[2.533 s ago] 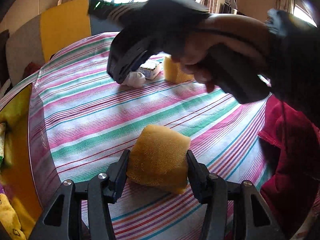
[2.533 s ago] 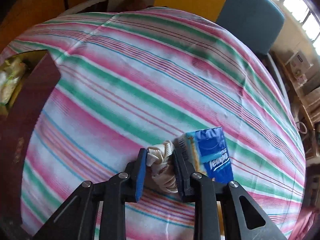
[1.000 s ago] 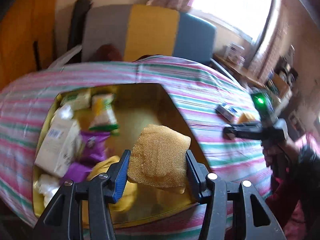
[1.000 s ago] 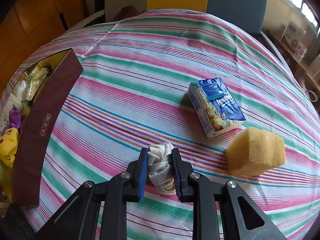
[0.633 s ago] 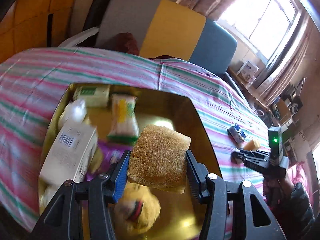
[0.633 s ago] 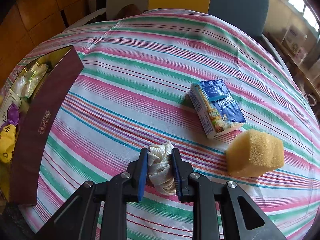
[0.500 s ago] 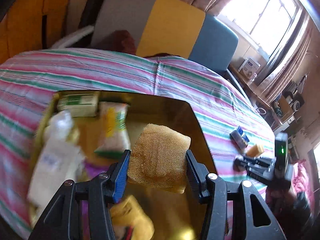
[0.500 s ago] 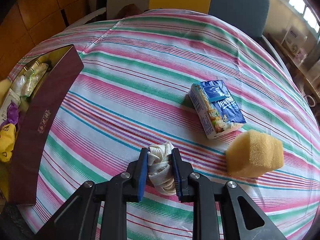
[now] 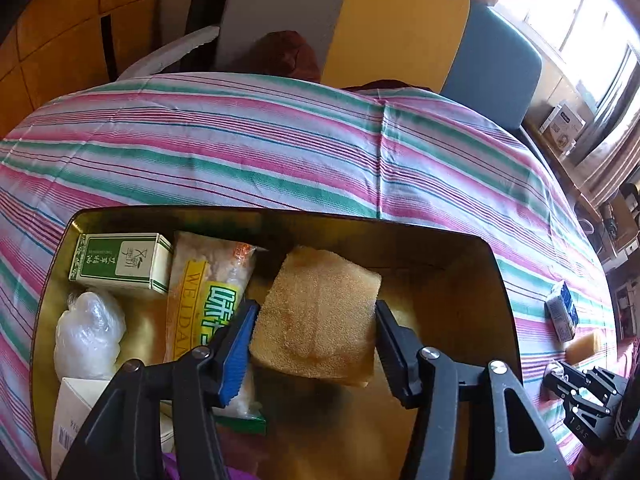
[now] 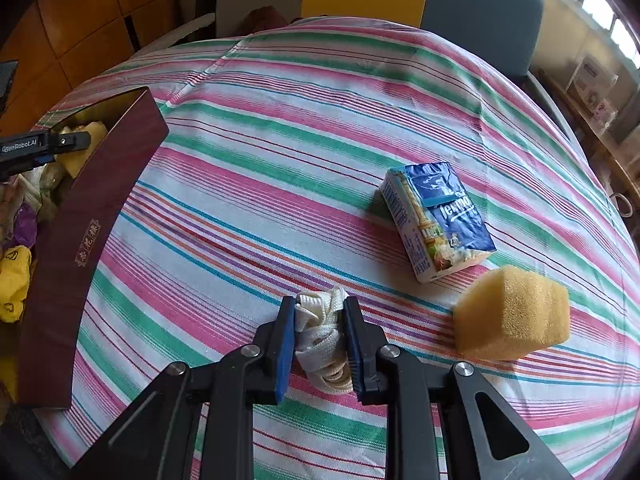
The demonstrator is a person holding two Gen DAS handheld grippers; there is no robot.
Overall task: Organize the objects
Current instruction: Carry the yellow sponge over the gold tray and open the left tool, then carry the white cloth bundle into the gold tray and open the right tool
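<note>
Left gripper (image 9: 314, 332) clamped on a yellow sponge (image 9: 316, 316), held above the open gold-lined box (image 9: 496, 280). Sponge pinched on both sides, over the bare right part of the box floor. Inside the box, to the left: a green-and-white carton (image 9: 120, 262) at the far corner, a yellow snack packet (image 9: 204, 300) just beside it, a crumpled clear plastic bag (image 9: 90, 334) nearer the camera, and a white box with a barcode (image 9: 70, 412) at the near left edge.

Right gripper (image 10: 318, 344) closed tight on a bundle of cream woven strap (image 10: 322, 336), low over the striped tablecloth (image 10: 280, 160); touching the cloth or just above it, cannot tell. To the right of it, a blue tissue pack (image 10: 438, 220) lying flat on the cloth, and a second yellow sponge (image 10: 514, 312) near that pack. At far left of the right wrist view, the dark red outer wall of the box, with the tip of the left gripper above its opening. Beyond the table, a chair back in grey, yellow and blue panels (image 9: 400, 32).
</note>
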